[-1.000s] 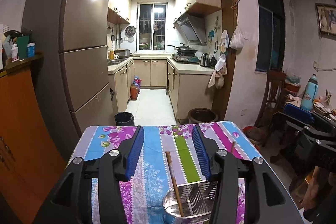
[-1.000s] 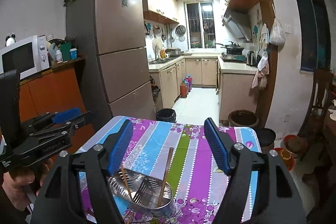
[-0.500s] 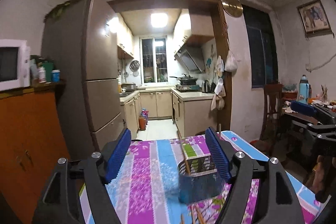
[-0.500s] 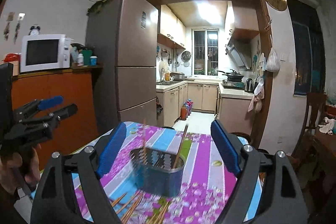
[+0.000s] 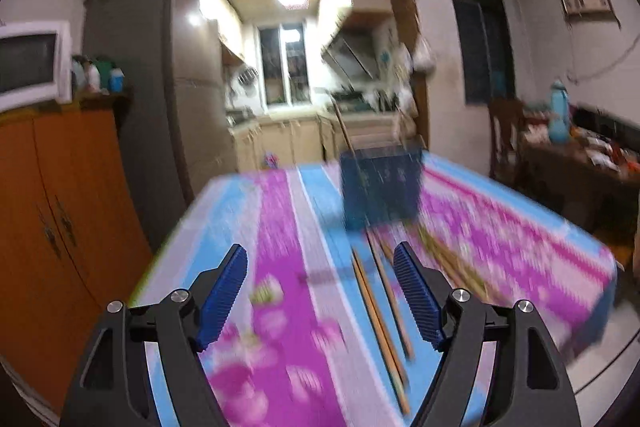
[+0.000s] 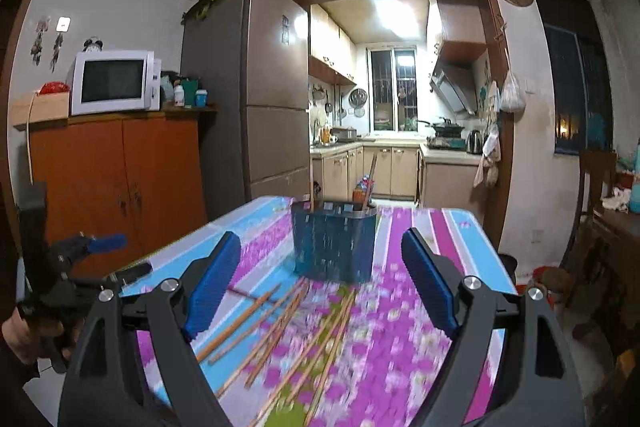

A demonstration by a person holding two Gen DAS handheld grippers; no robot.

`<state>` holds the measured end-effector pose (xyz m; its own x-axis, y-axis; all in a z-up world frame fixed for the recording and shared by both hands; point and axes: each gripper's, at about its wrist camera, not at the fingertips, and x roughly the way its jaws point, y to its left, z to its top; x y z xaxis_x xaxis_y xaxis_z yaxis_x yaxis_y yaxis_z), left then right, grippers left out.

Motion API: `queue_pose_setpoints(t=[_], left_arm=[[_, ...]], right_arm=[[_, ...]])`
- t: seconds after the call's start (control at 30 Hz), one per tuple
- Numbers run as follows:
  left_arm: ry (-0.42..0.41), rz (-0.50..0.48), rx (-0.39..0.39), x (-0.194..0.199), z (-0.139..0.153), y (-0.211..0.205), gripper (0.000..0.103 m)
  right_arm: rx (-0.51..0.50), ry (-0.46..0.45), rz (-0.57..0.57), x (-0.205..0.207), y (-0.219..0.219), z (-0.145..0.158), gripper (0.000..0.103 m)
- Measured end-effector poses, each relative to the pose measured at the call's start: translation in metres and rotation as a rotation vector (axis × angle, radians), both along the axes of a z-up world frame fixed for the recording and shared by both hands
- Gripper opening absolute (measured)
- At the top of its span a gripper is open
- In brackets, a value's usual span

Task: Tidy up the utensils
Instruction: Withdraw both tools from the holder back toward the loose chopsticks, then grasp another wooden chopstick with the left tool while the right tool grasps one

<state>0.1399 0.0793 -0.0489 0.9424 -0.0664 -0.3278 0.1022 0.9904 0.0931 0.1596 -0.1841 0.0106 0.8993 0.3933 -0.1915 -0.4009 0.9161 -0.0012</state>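
**Both tongs open above the scattered chopsticks**

The left tongs hang low over the striped, flowered tablecloth with their blue pads spread wide and nothing between them that they press on; their jaws have just been opening. A few chopsticks lie flat on the cloth beneath the gap, nearer the right pad, running away from the tongs. Straight ahead of them, slightly to the right, stands the metal holder, upright, with two sticks already leaning out of its top. This view is blurred.

The right tongs are likewise released, jaws just opened, gripping nothing. Many chopsticks lie loose and fanned out on the cloth below and between the pads. The holder stands just beyond them, dead ahead. Off to the left of these tongs, the other tongs appear, held in a hand.
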Motion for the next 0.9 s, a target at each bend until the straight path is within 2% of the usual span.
queue_pose_setpoints(t=[0.13,0.2,0.33,0.43,0.6,0.67,0.7,0.9], left_arm=[[0.092,-0.049,-0.02,-0.014,-0.053,-0.006,0.073],[0.122,-0.078,-0.025,-0.019,-0.07,-0.011,0.06],[0.153,-0.11,0.003,-0.02,-0.091,-0.021,0.045],[0.155,-0.136,0.019,-0.022,-0.098,-0.026,0.034],[0.173,-0.152,0.058,-0.023,-0.11,-0.036,0.017],[0.166,-0.147,0.056,-0.024,-0.111,-0.036,0.016],[0.165,-0.141,0.054,-0.024,-0.112,-0.035,0.011],[0.155,-0.09,0.041,-0.022,-0.113,-0.023,0.01]], right_arm=[[-0.005,0.049,0.0,-0.017,0.003,-0.033,0.079],[-0.008,0.08,-0.008,-0.024,0.005,-0.051,0.077],[-0.031,0.129,-0.016,-0.031,0.012,-0.077,0.066],[-0.055,0.149,-0.011,-0.036,0.02,-0.09,0.059],[-0.072,0.181,0.005,-0.043,0.027,-0.112,0.056],[-0.073,0.196,0.01,-0.044,0.029,-0.119,0.054],[-0.076,0.2,0.009,-0.045,0.03,-0.122,0.052],[-0.099,0.232,0.026,-0.048,0.042,-0.139,0.042]])
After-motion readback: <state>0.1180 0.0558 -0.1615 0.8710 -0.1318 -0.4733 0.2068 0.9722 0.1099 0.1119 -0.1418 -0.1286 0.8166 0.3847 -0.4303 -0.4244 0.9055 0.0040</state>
